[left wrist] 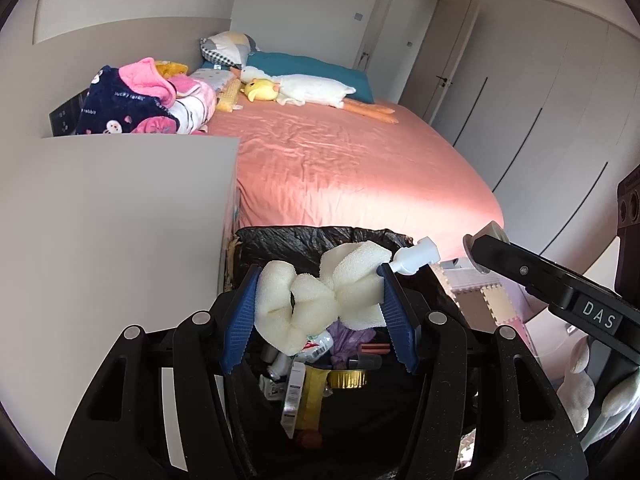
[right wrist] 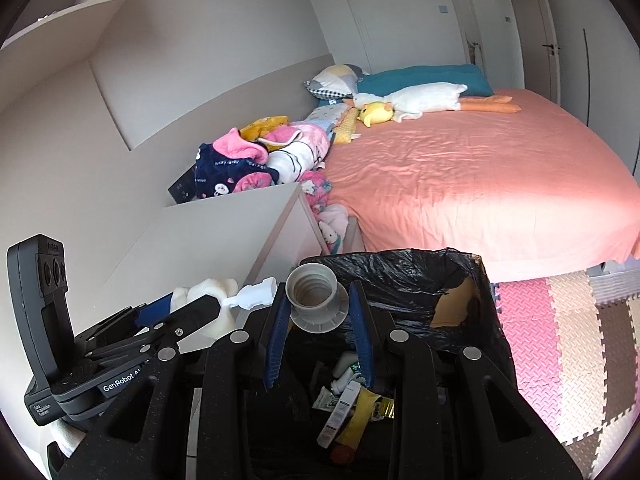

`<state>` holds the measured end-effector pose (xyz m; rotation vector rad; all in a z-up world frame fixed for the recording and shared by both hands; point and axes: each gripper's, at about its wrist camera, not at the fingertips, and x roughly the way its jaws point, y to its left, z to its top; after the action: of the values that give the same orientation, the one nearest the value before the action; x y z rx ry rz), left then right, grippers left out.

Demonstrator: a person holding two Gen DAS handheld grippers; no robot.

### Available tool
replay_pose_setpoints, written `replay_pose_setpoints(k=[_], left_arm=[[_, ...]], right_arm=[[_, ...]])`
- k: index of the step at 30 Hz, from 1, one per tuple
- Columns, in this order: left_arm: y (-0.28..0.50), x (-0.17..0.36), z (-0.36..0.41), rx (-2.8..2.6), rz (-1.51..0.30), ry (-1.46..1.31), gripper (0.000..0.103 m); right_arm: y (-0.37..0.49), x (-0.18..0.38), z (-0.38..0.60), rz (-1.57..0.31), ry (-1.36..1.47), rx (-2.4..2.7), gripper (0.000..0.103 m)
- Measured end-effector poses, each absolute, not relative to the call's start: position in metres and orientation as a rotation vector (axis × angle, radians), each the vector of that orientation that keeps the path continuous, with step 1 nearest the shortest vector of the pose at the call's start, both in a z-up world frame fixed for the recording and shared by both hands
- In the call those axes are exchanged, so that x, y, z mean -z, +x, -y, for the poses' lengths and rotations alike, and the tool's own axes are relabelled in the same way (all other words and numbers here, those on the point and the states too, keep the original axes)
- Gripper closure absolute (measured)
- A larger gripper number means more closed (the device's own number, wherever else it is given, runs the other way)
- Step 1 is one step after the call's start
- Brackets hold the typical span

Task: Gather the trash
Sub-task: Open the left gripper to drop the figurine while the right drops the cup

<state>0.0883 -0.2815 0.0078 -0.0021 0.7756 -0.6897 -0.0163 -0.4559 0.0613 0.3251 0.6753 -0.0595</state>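
Blue-padded fingers of my left hand-held gripper (left wrist: 320, 312) pinch a crumpled wad of white foam (left wrist: 320, 300) together with a small white plastic bottle (left wrist: 416, 259), whose cap pokes out past the right-side finger toward two o'clock. Directly beneath the load gapes the trash bin (left wrist: 280, 240), lined with a black bag and set against the foot of a pink-sheeted bed (left wrist: 340, 160); I can see wrappers, a yellow packet and a gold foil tin already lying in it. At my right, I have the right hand-held gripper (right wrist: 318, 312) clamped on a grey ribbed plastic cup (right wrist: 314, 292) by its flanged base, mouth facing the lens, held over the same bin's near rim. In the left wrist view that cup shows at three o'clock at the tip of the right tool. A pale desk (left wrist: 112, 220) flanks the bin at nine o'clock. Plush toys (left wrist: 304, 90) and folded blankets (left wrist: 144, 100) crowd the bed's far end toward twelve o'clock, and foam floor mats (right wrist: 560, 340) lie at four o'clock.
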Motion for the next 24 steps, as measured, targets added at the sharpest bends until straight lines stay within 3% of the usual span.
replay_pose_setpoints(k=[14,16,17,18,20,22,24], left_arm=[[0.092,-0.001,0.313,0.758,-0.794,0.050,0.046],[0.094,0.000,0.314,0.765,-0.795,0.044,0.035],[0.094,0.000,0.315,0.765,-0.796,0.046,0.026],[0.095,0.001,0.315,0.756,-0.792,0.050,0.007],[0.095,0.000,0.316,0.734,-0.772,0.067,0.006],[0.094,0.000,0.317,0.732,-0.773,0.077,0.006],[0.094,0.000,0.317,0.726,-0.776,0.087,0.006]], right_arm=[[-0.019,-0.057,0.485,-0.675,0.351,0.131,0.071],[-0.019,-0.057,0.490,-0.671,0.360,0.138,0.071],[-0.020,-0.057,0.492,-0.668,0.368,0.149,0.069],[-0.021,-0.057,0.495,-0.664,0.384,0.163,0.065],[-0.023,-0.058,0.501,-0.658,0.406,0.211,0.034],[-0.026,-0.060,0.503,-0.639,0.399,0.272,0.025],[-0.027,-0.060,0.505,-0.637,0.403,0.275,0.023]])
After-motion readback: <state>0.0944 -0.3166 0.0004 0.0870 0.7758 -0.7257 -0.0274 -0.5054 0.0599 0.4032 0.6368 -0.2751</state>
